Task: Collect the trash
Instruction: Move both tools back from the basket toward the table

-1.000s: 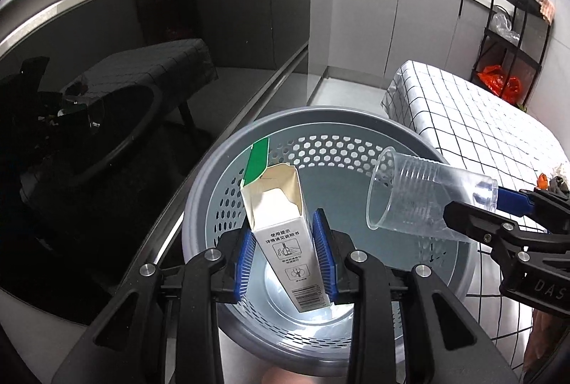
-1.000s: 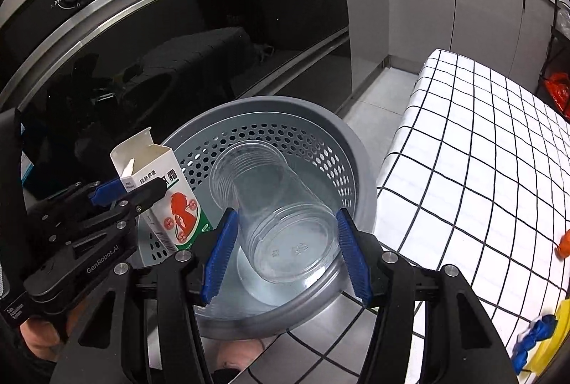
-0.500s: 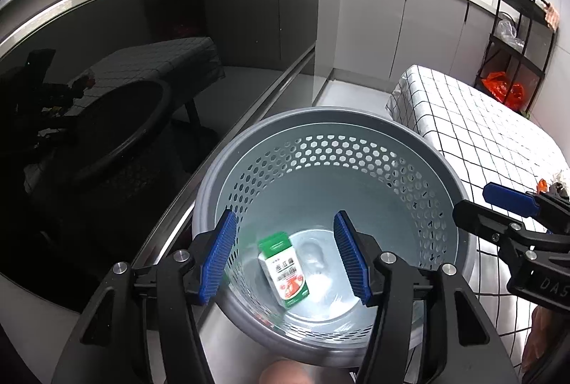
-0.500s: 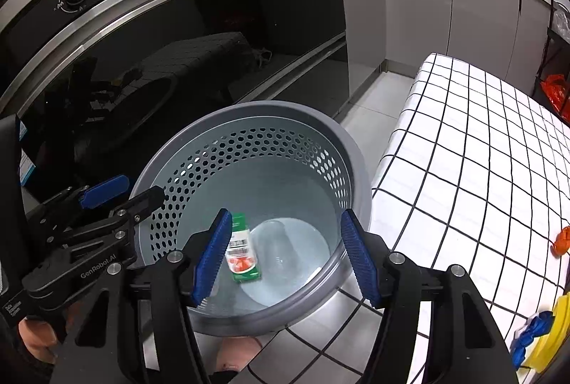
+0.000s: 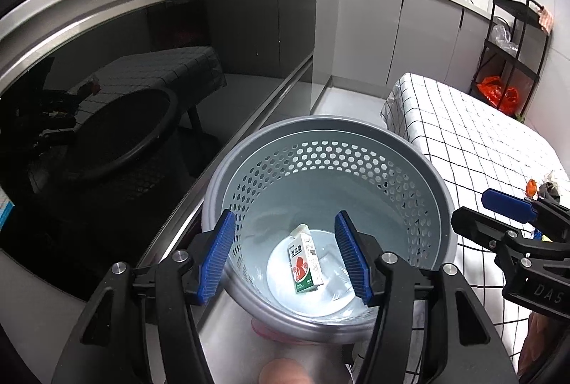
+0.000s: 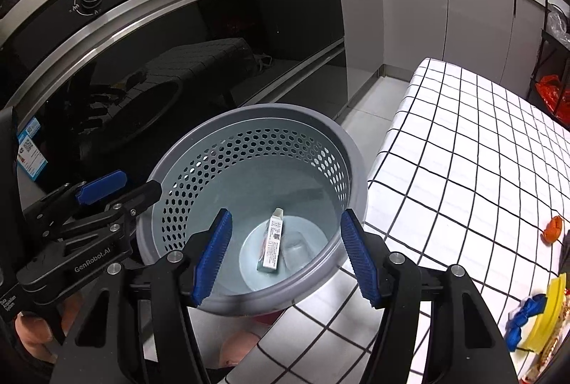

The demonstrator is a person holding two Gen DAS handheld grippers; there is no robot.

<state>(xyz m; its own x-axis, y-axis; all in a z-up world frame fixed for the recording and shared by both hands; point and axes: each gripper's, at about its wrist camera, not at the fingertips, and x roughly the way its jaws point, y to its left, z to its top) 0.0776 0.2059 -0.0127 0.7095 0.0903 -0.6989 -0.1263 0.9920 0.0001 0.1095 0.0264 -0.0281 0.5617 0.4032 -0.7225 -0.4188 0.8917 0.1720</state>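
Observation:
A grey perforated basket (image 5: pixel 320 123) (image 6: pixel 256 111) stands on the floor beside the table. On its bottom lies a small white, green and red carton (image 5: pixel 304 262) (image 6: pixel 273 243), with a clear plastic cup (image 5: pixel 333 268) (image 6: pixel 295 246) next to it. My left gripper (image 5: pixel 284 214) (image 6: pixel 137 184) hangs open over the basket's near rim with nothing between its blue pads. My right gripper (image 6: pixel 286 213) (image 5: pixel 473 205) is likewise open and empty above the rim on the table side.
A table with a white checked cloth (image 6: pixel 463 152) borders the basket on the right, carrying an orange scrap (image 6: pixel 554 229) and yellow and blue bits (image 6: pixel 534 309). A dark glass oven door (image 6: pixel 178 63) rises behind the basket. A black rack (image 5: pixel 513 38) stands at the far right.
The left gripper let go of the carton and the right let go of the clear cup. Both dropped to the basket bottom. Both jaws stand wider and have drawn back slightly.

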